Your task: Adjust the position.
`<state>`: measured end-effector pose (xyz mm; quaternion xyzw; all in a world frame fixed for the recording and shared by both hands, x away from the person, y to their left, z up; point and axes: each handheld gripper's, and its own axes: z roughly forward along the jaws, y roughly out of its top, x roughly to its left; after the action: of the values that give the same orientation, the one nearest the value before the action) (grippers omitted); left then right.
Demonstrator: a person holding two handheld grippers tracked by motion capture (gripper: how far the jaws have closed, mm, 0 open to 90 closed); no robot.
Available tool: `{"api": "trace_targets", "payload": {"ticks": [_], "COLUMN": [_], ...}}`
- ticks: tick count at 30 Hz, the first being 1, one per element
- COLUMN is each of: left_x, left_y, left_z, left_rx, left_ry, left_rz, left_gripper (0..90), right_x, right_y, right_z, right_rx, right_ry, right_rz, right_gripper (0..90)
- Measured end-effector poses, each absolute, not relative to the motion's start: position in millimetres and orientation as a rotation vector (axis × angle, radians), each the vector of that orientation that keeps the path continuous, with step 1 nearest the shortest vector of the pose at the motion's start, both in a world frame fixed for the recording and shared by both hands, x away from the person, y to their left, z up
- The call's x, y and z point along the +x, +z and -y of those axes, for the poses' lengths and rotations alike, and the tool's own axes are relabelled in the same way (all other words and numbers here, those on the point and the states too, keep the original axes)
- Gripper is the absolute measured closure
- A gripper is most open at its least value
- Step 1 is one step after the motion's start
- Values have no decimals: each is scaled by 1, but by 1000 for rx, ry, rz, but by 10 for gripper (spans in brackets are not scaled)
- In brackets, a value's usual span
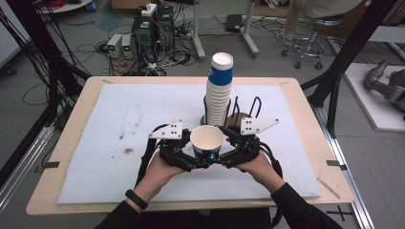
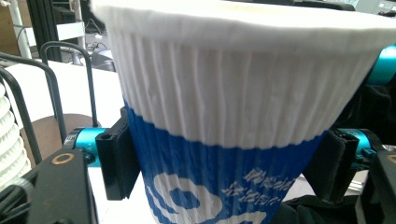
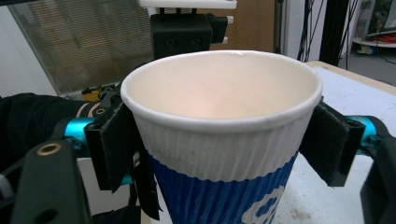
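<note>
Cables and computer boxes clutter the floor behind a table (image 1: 62, 191) with a white mat. Both grippers, left (image 1: 191, 160) and right (image 1: 228, 157), pinch one paper cup (image 1: 207, 139) upright just before the cup stack (image 1: 218, 95). This looks like a handover; next, one gripper should let go.

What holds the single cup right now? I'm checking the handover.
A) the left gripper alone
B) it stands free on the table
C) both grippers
C: the cup sits between the left gripper and right gripper, both sets of pads against its sides.
</note>
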<state>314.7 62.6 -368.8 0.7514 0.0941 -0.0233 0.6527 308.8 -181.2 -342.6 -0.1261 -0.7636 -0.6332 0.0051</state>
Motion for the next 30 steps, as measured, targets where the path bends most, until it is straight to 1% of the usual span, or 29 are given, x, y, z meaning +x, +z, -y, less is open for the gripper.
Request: {"api": "trace_targets", "payload": {"ticks": [4,18,30], "left_x": [316,320,321], "left_y": [-369,-366,-359], "left_z": [-65,-77,-84], "left_rx": [1707,1693,1655], "left_ry": [-49,-28,-21], "left_rz": [-218,-234,-254], "left_gripper": [247,249,249], "right_x": [311,317,321], "right_y": [-342,-340,-352], "right_z": [184,201,201], "right_rx": [-389,-358,-337], "right_ry": [-1967,-1976,-1879], "right_rz": [2401,2392,2498], "right_gripper": [178,178,178]}}
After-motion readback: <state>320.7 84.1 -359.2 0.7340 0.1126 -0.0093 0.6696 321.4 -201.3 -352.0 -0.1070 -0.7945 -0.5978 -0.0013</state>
